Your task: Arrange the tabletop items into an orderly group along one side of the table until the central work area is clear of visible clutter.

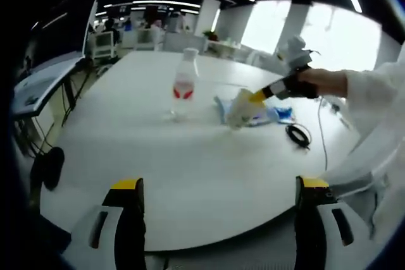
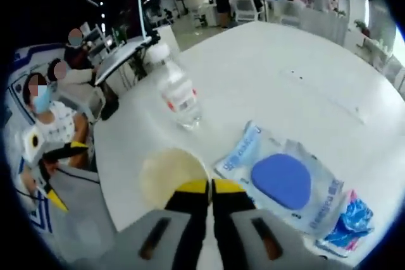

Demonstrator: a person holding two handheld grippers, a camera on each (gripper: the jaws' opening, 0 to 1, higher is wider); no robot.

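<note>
Left gripper view: the left gripper [image 1: 218, 203] gapes empty at the bottom; the water bottle [image 1: 184, 84] stands upper center, light and tippy, best taken at the waist.

Right gripper view: the right gripper [image 2: 209, 189] pinches a thin cup [image 2: 172, 175] rim, bottom center. The soft packet [image 2: 285, 184] is partly cut off.

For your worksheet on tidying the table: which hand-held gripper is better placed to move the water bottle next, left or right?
Probably the left. The left hand-held gripper is open and empty, facing the upright bottle across bare table. The right hand-held gripper is shut on a pale cup.
</note>
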